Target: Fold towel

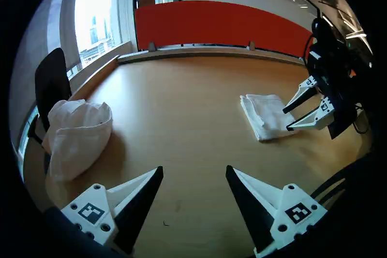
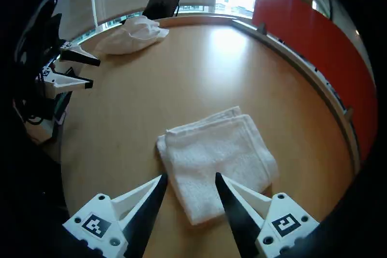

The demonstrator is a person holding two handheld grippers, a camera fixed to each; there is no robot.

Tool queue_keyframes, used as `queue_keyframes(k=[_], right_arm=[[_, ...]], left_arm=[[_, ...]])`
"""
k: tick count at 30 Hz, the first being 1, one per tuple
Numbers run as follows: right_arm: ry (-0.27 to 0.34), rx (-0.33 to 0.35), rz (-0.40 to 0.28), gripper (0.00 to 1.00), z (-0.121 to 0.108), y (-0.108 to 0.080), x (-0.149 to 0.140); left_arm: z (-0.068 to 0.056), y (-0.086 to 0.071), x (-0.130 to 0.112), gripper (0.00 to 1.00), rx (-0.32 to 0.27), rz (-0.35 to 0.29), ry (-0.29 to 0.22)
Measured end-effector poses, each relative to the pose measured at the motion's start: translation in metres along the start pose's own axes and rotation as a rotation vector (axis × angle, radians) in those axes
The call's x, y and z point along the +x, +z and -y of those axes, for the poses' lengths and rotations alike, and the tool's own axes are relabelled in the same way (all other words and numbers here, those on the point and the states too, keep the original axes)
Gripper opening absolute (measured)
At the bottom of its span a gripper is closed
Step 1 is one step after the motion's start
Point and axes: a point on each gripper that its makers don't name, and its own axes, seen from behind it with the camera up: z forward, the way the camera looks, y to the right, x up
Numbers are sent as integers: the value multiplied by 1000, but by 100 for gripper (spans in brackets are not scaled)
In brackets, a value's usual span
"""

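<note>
Lying folded flat on the pale wooden desk [image 2: 145, 93], the white terry towel [image 2: 220, 161] sat at the right gripper [image 2: 191, 175] tips, jaws spread, empty; the left gripper [image 1: 193, 168] hovered well apart, jaws spread too.

Free room and obstacles. A broad stretch of bare tabletop [image 1: 193, 108] is found between the white cloth bundle [image 1: 77, 132] at one edge and the folded towel [image 1: 265, 115] towards the other. The far edge is closed off by a red partition [image 1: 217, 25]. A chair [image 1: 51, 83] is seen behind the bundle, off the table. The towel's outer side is occupied by the right gripper [image 1: 287, 120], its fingers spread.
</note>
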Motion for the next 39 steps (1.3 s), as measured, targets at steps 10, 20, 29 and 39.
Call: queue_keyframes(k=[10, 20, 29, 39], right_arm=[[54, -46, 28, 76, -9, -14, -29], [63, -61, 52, 75, -7, -15, -47], [95, -68, 73, 72, -6, -12, -61], [136, -81, 78, 47, -6, -9, -65]], left_arm=[[-1, 1, 2, 96, -5, 0, 8], [-3, 2, 1, 96, -10, 2, 8], [-5, 2, 1, 96, -11, 3, 9], [-4, 1, 1, 96, -10, 2, 8]])
